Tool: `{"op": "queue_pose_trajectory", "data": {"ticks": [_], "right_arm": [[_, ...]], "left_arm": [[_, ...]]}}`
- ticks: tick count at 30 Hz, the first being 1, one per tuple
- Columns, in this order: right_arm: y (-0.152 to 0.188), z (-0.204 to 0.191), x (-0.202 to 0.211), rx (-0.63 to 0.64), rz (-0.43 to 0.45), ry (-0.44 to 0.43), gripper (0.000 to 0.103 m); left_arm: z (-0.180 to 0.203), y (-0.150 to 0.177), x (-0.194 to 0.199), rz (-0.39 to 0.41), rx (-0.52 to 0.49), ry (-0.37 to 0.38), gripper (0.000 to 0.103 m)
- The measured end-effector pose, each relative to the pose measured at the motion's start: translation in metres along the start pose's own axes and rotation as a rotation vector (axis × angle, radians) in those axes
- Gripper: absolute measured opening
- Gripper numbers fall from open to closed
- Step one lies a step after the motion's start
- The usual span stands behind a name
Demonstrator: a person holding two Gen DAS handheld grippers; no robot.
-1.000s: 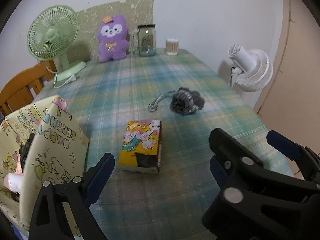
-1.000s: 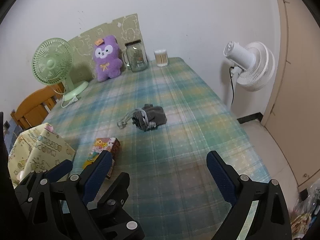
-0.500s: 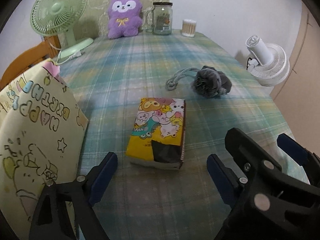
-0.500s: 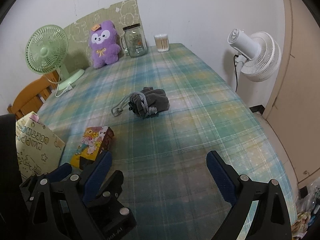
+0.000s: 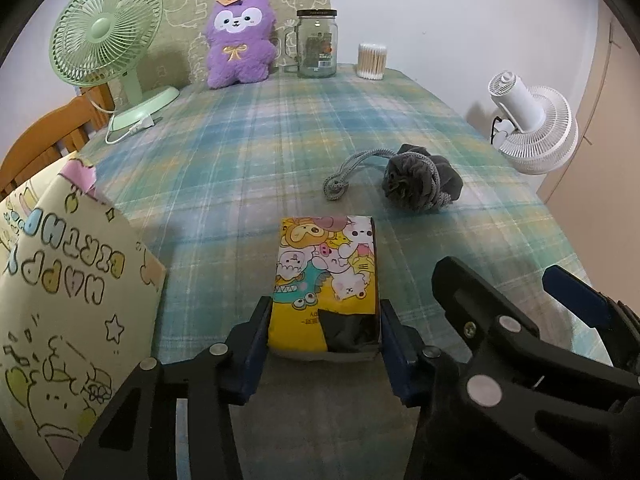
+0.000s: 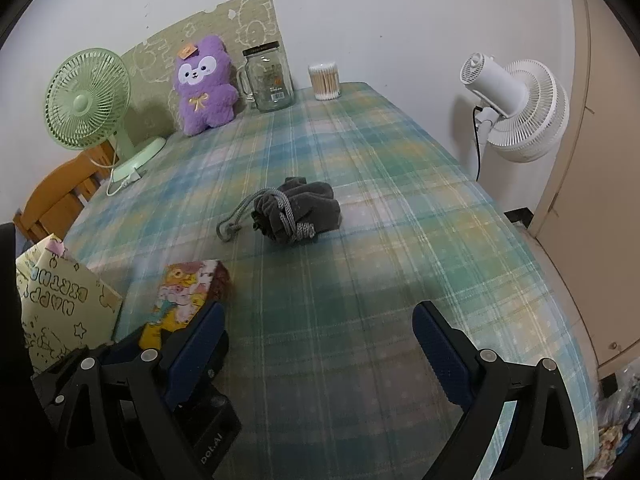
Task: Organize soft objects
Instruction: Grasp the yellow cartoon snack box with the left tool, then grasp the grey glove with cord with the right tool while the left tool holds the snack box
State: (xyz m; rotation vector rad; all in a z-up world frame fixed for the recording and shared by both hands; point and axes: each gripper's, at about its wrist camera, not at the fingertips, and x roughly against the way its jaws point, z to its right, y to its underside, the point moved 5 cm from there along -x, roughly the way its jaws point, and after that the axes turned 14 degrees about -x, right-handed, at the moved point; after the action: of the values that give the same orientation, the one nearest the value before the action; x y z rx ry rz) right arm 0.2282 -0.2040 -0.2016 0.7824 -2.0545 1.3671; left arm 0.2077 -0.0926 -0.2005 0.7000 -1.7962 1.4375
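Observation:
A tissue pack [image 5: 324,276] with yellow cartoon print lies on the plaid tablecloth [image 5: 248,152]. My left gripper [image 5: 324,312] straddles its near end, jaws closing, with both blue pads touching the pack's sides. The right wrist view shows the pack [image 6: 188,296] at the lower left. My right gripper [image 6: 320,320] hovers open over bare cloth with nothing between its fingers. A grey drawstring pouch [image 5: 420,180] lies farther out, right of centre, also visible ahead of the right gripper as a pouch [image 6: 300,212]. A purple plush toy [image 5: 240,44] sits at the table's far edge.
A cream birthday gift bag [image 5: 60,280] stands at the near left. A green desk fan [image 5: 104,36], a glass jar [image 5: 316,44] and a cotton swab tub [image 5: 372,60] line the far edge. A white floor fan [image 5: 532,128] stands off the right side, a wooden chair [image 5: 44,136] at left.
My left gripper moved forward and down to the tissue pack, and its jaws narrowed from wide apart to touching the pack's sides. The right gripper stayed open.

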Motion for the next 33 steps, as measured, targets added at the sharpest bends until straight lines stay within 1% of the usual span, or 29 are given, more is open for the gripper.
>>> {"op": "queue_pose_trajectory", "data": {"ticks": [6, 13, 20, 24, 28, 29, 31, 33], "right_arm": [[-0.009, -0.003, -0.002, 0.019, 0.008, -0.003, 0.095], [-0.024, -0.008, -0.004, 0.030, 0.032, -0.019, 0.094], [-0.041, -0.018, -0.017, 0.041, 0.036, -0.045, 0.092], [-0.048, -0.022, -0.024, 0.038, 0.038, -0.052, 0.092], [-0.052, -0.027, -0.034, 0.055, 0.040, -0.039, 0.090], [-0.053, -0.028, -0.037, 0.059, 0.035, -0.039, 0.088], [-0.052, -0.029, -0.044, 0.065, 0.027, -0.030, 0.088], [-0.052, -0.029, -0.050, 0.067, 0.019, -0.025, 0.088]], "left_arm": [[-0.002, -0.007, -0.001, 0.010, 0.009, -0.011, 0.049], [-0.008, -0.021, 0.000, 0.034, 0.037, -0.040, 0.049], [-0.018, -0.034, -0.009, 0.034, 0.075, -0.082, 0.049], [-0.023, -0.042, -0.014, 0.043, 0.087, -0.085, 0.049], [-0.028, -0.045, -0.025, 0.026, 0.101, -0.073, 0.049], [-0.028, -0.045, -0.026, 0.023, 0.101, -0.074, 0.049], [-0.029, -0.045, -0.030, 0.015, 0.093, -0.096, 0.049], [-0.029, -0.043, -0.035, -0.001, 0.090, -0.090, 0.049]]}}
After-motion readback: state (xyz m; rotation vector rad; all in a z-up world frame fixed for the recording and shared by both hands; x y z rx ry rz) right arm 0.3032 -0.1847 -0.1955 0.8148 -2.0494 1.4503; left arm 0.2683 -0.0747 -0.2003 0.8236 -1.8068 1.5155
